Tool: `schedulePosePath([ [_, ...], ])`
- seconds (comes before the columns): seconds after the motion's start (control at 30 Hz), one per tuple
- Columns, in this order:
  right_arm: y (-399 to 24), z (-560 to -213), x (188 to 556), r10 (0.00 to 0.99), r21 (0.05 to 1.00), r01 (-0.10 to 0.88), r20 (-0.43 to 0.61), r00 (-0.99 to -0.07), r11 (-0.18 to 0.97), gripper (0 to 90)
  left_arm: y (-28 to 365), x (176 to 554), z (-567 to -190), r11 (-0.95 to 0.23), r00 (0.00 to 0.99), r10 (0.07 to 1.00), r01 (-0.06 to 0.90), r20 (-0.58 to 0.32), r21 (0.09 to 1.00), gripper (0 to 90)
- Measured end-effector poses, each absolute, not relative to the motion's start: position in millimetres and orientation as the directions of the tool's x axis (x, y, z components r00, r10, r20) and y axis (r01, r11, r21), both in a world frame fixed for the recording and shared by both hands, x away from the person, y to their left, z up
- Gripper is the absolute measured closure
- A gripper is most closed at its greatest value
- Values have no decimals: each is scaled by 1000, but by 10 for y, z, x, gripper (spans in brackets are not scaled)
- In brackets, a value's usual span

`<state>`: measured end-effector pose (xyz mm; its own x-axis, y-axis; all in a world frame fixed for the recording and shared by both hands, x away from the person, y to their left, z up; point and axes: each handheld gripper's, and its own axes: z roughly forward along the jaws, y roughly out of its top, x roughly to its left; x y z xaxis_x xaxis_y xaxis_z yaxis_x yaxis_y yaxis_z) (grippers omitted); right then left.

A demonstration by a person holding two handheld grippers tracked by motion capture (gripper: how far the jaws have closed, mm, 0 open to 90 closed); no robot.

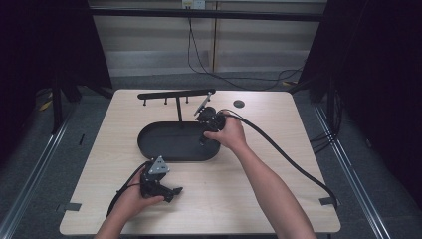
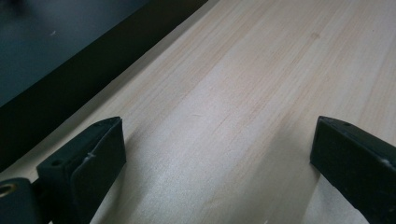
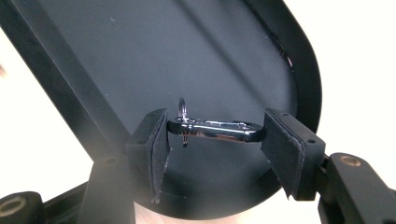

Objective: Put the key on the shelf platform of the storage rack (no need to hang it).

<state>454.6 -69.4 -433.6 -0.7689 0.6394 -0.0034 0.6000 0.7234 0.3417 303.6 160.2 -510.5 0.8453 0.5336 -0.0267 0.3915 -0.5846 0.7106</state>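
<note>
A shiny metal clasp [image 3: 217,129] with a small ring at one end lies crosswise between the pads of my right gripper [image 3: 215,135], which is shut on it lengthwise. It hangs over the right end of the black oval tray [image 3: 140,56], whose rim [image 1: 149,149] sits mid-table. In the high view my right gripper [image 1: 208,135] reaches down into that end of the tray. My left gripper [image 2: 217,154] stands open over bare wood, its pads [image 2: 100,158] wide apart and nothing between them. It rests near the table's front left [image 1: 171,191].
A black rack [image 1: 175,93] with short pegs stands on a post behind the tray. A small dark disc [image 1: 239,103] lies at the back right. Thick cables trail from both grippers across the wooden table [image 1: 278,149]. The tray's dark edge [image 2: 70,88] runs left of my left gripper.
</note>
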Motion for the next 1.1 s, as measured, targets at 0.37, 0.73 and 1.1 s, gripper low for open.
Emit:
schedulePosePath([
  [0.37, -700, -4327, 4547, 642, 343, 605, 8, -766, 718, 405, 1600, 3035, -5106, -586, 846, 532, 391, -28, 710, 27],
  [0.73, -684, -4227, 4426, 623, 359, 583, 6, -782, 729, 325, 1600, 3035, -5105, -587, 847, 531, 391, -27, 709, 26],
  [1.1, -888, -4120, 4248, 626, 401, 580, 21, -779, 709, 294, 1599, 3035, -5106, -586, 846, 532, 392, -27, 709, 26],
])
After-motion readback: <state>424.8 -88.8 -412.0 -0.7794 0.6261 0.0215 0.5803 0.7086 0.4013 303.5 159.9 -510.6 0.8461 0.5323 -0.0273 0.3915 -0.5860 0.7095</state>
